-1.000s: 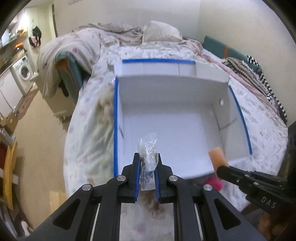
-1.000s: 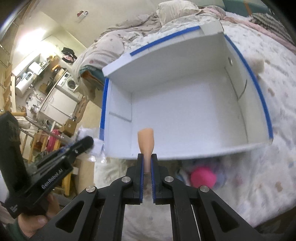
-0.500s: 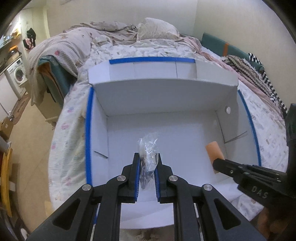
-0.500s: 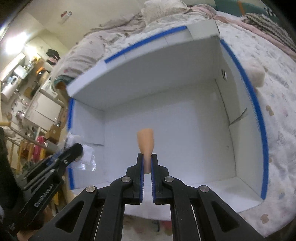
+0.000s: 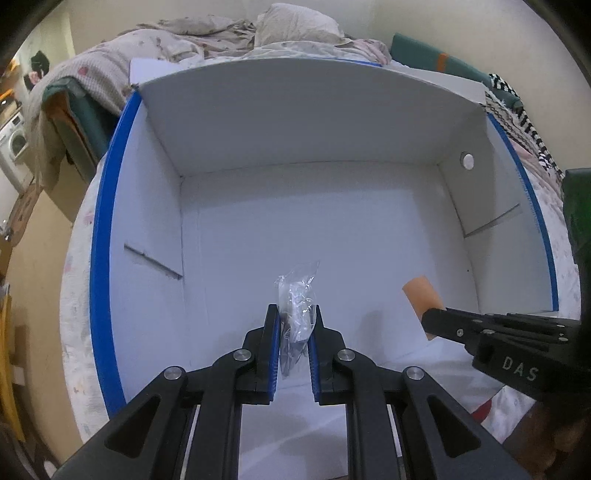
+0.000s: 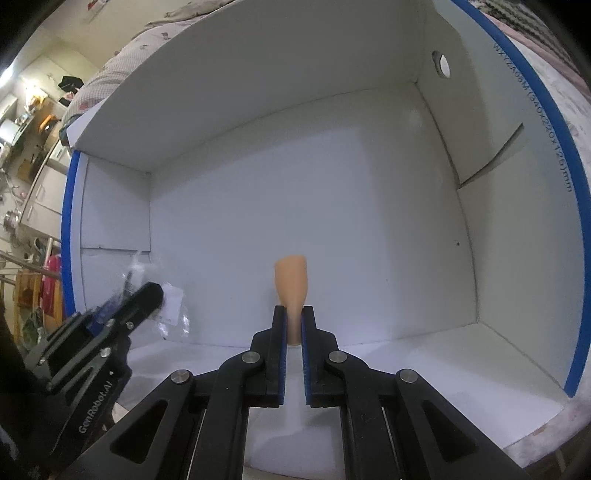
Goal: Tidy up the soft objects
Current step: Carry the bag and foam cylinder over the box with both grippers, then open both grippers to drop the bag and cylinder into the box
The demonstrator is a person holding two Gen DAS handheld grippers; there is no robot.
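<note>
Behind the white box (image 5: 303,122), rumpled bedding (image 5: 207,33) and washing machine (image 5: 14,144)

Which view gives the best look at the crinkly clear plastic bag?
The left wrist view: the clear plastic bag sits sharp and centred, pinched in the left gripper over the white box. In the right wrist view the bag is blurred and half hidden.
</note>
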